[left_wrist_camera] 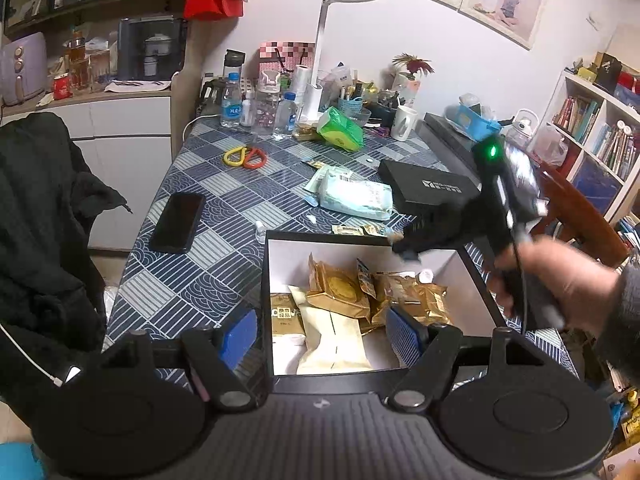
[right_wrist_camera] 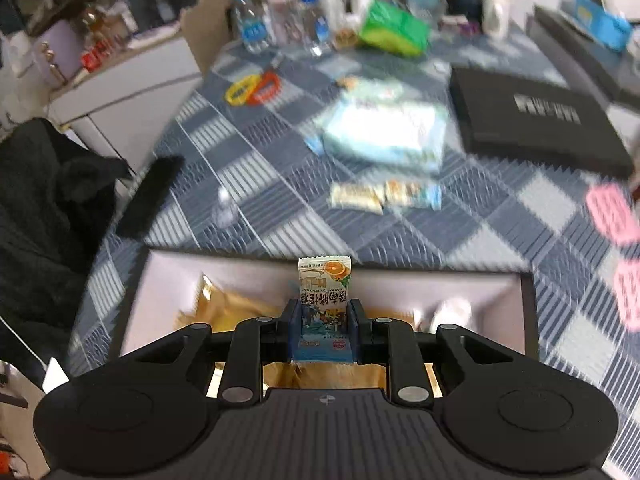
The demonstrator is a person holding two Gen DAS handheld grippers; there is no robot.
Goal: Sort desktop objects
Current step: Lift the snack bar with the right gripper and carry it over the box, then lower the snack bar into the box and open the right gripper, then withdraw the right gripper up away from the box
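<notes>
An open black box with white inside [left_wrist_camera: 276,280] stands on the table's near edge, holding several gold snack packets [left_wrist_camera: 340,292]. My left gripper [left_wrist_camera: 322,332] is open and empty, its blue pads astride the box's near left part. My right gripper [right_wrist_camera: 323,320] is shut on a small snack packet [right_wrist_camera: 323,292] with an orange picture, held upright over the same box [right_wrist_camera: 160,280]. In the left wrist view the right gripper [left_wrist_camera: 408,246] hovers at the box's far right corner. More small packets [right_wrist_camera: 384,196] lie on the table beyond the box.
On the blue patterned tablecloth lie a black phone [left_wrist_camera: 178,222], a pale blue tissue pack [left_wrist_camera: 356,196], a black flat box [left_wrist_camera: 428,188], yellow and orange scissors [left_wrist_camera: 244,157] and a green pack [left_wrist_camera: 340,128]. Bottles, cups and a lamp crowd the far edge. A dark coat hangs at left.
</notes>
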